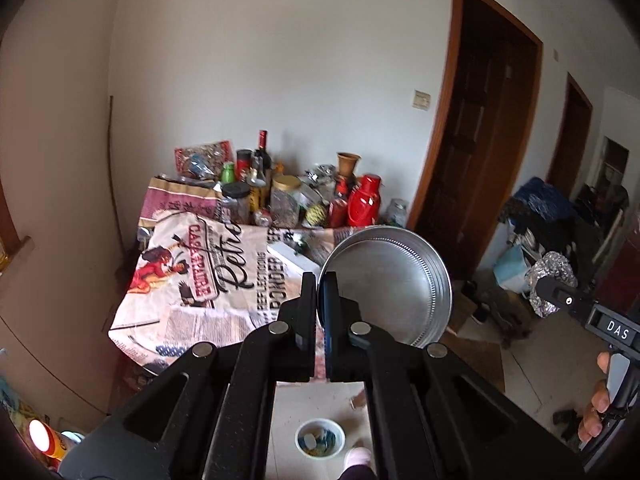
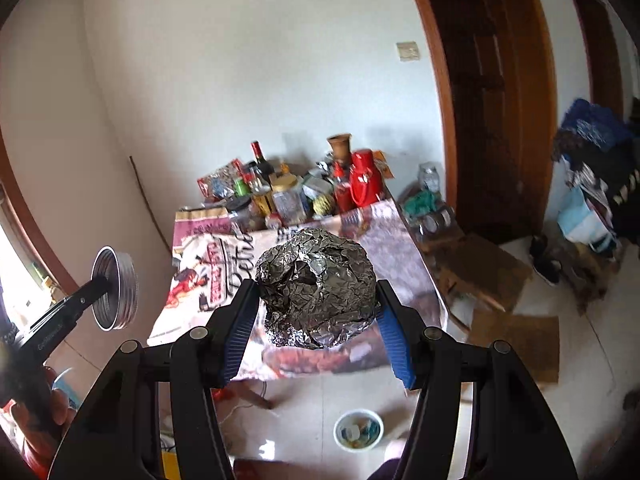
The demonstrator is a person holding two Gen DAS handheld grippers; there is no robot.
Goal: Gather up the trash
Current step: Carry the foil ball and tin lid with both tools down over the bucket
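My left gripper (image 1: 322, 282) is shut on the rim of a round silver metal lid (image 1: 392, 284), held on edge above the table's right side. The right wrist view shows that lid (image 2: 118, 288) at the far left, in the left gripper (image 2: 105, 282). My right gripper (image 2: 317, 286) is shut on a crumpled foil ball (image 2: 316, 280), its blue pads (image 2: 240, 328) pressing both sides. The left wrist view shows the foil ball (image 1: 551, 274) at the right edge. A small white bin (image 1: 299, 438) (image 2: 338, 434) with scraps inside stands on the floor below.
A table with a newspaper-print cloth (image 1: 180, 320) (image 2: 192, 280) carries bottles, jars and a red thermos (image 1: 363, 200) along its back. Brown doors (image 1: 480, 152) lie to the right. Flat cardboard (image 2: 516, 340), shoes and piled clothes (image 2: 592, 184) cover the floor on the right.
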